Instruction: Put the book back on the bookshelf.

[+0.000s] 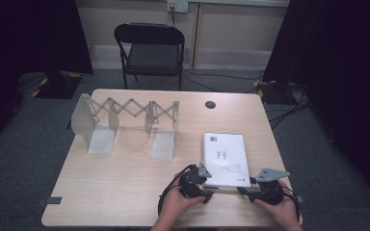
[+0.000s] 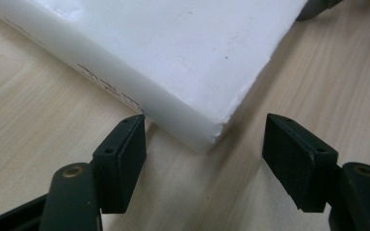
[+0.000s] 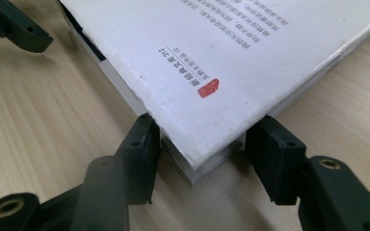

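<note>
White book [image 1: 225, 157] flat on table [image 1: 125, 192], near edge. Left gripper [image 2: 204, 144] open, straddling the spine corner, pads not pressing. Right gripper [image 3: 200, 159] clamps the other near corner.

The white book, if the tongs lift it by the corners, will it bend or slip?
The white book lies flat and looks thin with a soft cover, so it would probably sag some. Its cover looks smooth, so it might slip. The left tongs and the right tongs each sit at one near corner, which should help keep it level.
</note>
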{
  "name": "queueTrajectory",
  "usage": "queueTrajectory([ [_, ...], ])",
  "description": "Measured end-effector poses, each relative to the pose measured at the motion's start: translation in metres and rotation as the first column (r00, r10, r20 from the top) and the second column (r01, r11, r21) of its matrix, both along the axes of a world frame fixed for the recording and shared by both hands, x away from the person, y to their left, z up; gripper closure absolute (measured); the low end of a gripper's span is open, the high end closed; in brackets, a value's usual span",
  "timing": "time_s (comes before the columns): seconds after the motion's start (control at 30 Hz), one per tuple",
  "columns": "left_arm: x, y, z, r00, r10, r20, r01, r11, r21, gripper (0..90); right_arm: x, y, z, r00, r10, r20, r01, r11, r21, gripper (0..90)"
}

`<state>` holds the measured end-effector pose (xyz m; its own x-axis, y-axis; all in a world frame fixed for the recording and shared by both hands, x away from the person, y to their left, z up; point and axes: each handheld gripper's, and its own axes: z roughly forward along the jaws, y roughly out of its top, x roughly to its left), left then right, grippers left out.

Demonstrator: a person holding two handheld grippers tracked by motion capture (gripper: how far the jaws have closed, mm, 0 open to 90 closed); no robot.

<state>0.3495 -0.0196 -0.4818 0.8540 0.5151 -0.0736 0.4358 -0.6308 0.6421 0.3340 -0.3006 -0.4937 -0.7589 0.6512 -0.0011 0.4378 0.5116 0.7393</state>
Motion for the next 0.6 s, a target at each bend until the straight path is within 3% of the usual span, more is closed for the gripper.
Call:
queueTrajectory([
  [0.4,0.002,-0.001,0.001,0.9999,-0.013,-0.003,0.013,0.9997,0.021,31.9,-0.001,0.002,0.006,0.9998,0.005,0.018,-0.005,0.9999,-0.010,50.5],
  [0.6,0.003,-0.002,0.002,0.9997,-0.019,-0.012,0.019,0.9997,0.017,30.5,-0.002,0.001,0.013,0.9994,-0.001,0.035,0.000,0.9996,0.028,51.5],
])
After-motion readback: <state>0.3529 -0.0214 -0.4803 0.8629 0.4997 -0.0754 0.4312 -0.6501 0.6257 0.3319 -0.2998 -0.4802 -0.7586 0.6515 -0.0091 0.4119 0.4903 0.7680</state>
